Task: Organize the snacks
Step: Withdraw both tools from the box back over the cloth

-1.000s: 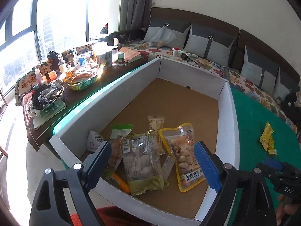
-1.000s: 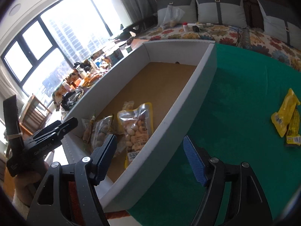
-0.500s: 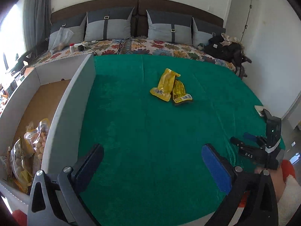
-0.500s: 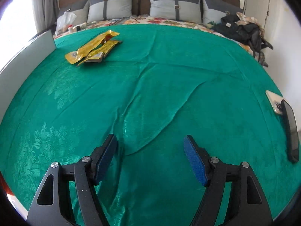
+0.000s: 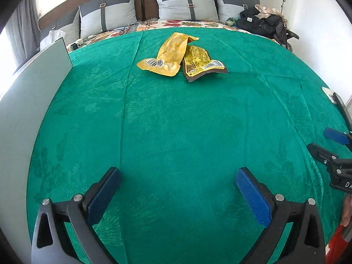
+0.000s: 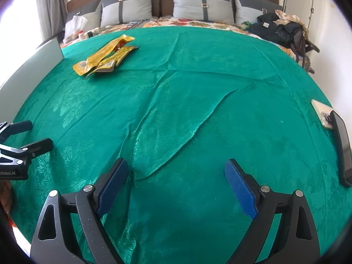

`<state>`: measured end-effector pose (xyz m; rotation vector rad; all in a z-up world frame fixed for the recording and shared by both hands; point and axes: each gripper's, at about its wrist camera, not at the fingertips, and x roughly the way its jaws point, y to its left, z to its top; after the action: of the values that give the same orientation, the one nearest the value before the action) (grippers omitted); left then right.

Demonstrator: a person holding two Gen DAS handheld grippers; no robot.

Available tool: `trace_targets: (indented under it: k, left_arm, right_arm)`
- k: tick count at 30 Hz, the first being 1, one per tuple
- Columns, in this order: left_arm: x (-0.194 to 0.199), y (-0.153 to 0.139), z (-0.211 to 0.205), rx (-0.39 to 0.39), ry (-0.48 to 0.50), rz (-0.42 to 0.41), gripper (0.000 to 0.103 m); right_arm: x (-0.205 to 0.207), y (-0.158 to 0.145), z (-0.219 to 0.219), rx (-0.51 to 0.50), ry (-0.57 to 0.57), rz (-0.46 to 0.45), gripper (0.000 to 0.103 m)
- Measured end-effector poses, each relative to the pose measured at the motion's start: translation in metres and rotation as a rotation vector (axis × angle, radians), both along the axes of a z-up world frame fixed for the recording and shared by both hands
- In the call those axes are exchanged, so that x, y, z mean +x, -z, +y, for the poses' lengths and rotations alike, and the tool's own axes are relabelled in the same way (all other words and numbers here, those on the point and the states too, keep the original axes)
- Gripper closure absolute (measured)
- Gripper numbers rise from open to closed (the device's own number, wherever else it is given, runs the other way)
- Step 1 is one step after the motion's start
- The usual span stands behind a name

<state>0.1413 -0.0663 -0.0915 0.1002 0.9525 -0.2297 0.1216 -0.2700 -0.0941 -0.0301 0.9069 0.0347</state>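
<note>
Two yellow snack packets lie overlapping on the green bedspread: a plain yellow one (image 5: 168, 57) and a patterned yellow one (image 5: 201, 62) to its right. They also show in the right wrist view, the plain packet (image 6: 99, 55) over the patterned packet (image 6: 114, 60), at the upper left. My left gripper (image 5: 178, 189) is open and empty, well short of the packets. My right gripper (image 6: 176, 180) is open and empty over a wrinkled part of the spread. The white wall of the cardboard box (image 5: 28, 101) stands at the left.
Grey pillows (image 6: 198, 4) line the headboard. A dark bag (image 6: 279, 30) lies at the far right corner. A phone (image 6: 341, 143) and a light case (image 6: 322, 115) lie at the right edge. The box wall (image 6: 28, 74) borders the left.
Both grippers have swung from the box with its snacks to face the green bedspread. The left gripper has come closer to the yellow packets. Both stay open.
</note>
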Motion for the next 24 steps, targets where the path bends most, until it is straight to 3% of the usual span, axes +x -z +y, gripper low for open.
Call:
trace_targets:
  k: [24]
  left_arm:
    - [-0.0010, 0.0008, 0.0030, -0.002, -0.003, -0.005, 0.000]
  right_arm:
    - [-0.0005, 0.0006, 0.0004, -0.002, 0.000, 0.002, 0.009]
